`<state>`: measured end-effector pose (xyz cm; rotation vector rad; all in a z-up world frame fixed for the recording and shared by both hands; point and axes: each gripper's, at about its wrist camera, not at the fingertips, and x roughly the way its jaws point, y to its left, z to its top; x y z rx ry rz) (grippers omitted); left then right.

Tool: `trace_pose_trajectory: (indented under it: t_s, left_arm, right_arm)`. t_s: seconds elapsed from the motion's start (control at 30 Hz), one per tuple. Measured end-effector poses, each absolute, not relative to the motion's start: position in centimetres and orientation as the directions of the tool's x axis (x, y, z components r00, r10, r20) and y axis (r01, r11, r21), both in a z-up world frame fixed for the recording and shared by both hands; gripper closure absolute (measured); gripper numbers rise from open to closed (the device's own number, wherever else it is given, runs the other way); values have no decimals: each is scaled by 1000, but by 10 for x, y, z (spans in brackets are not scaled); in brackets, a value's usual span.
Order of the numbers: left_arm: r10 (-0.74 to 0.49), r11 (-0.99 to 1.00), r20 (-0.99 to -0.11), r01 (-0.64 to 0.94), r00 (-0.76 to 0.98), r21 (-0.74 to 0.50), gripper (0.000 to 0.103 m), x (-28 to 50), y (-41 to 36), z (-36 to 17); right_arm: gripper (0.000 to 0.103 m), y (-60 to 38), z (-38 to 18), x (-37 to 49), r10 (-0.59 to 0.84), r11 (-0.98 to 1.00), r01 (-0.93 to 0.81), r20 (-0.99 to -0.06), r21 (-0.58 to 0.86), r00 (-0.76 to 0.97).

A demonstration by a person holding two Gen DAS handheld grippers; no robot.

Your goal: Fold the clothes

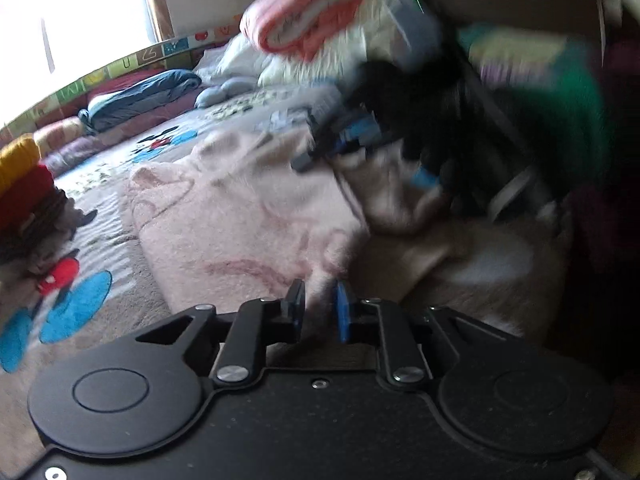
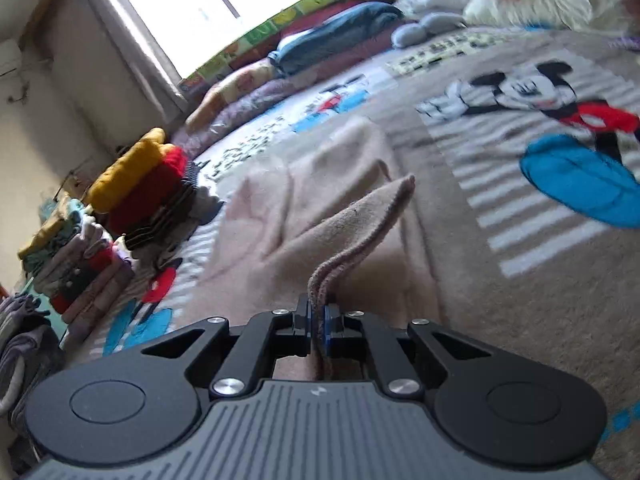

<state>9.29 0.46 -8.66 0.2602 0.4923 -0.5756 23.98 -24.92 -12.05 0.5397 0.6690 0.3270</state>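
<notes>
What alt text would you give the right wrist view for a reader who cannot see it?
The right gripper is shut on a doubled edge of a beige fleece garment lying on a cartoon-mouse blanket. Stacks of folded clothes stand at the left, under a bright window.

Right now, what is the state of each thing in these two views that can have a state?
Pink garment: spread on the blanket, partly folded, one edge lifted.
Right hand-held gripper: shut on the pink garment's doubled edge.
Left hand-held gripper: jaws slightly apart, fabric between them; grip unclear.
Stack of clothes: folded, piled up.
Blue bedding: folded, lying flat.
</notes>
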Motion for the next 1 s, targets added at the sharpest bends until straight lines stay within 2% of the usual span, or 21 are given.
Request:
trace_pose_trajectory:
  t_s: [0.17,0.27,0.47,0.53,0.63,0.77,0.9,1.0]
  left_arm:
    - [-451,890,-401,436,798,-134,88,96,68,-70]
    - [-417,909,-384,372,824,-188,88,103,80,-71]
    - [-429,899,-436,419,791,-126,88,111,53,-82]
    - [-439,887,-489,449,754,-103,88,115,45,-91]
    - [-374,882,-589,470,717,12,88,119,30,-107]
    - [-455,863,-556,500,696,-80,88,118,39,-94]
    - [-471,860,-511,502,719,-87,88,117,36,-85]
    - [-471,855,-513,514,717,-67,86,121,27,-84]
  right_arm:
    - [95,-258,-127,237,476,783,-110,-475,612,740]
    - [95,-258,-127,236,481,780,-116,-471,615,739]
    - [95,-258,-123,239,489,776,-128,-461,618,741]
    - [95,-258,-122,239,494,777,-136,-460,615,738]
    - [95,-259,-120,240,498,785,-151,-467,602,730]
    - [95,-259,-120,242,525,781,-177,-476,599,706]
    - [95,-260,-122,243,525,780,-172,-478,602,705]
    - [95,-259,-120,243,528,776,-174,-472,607,706]
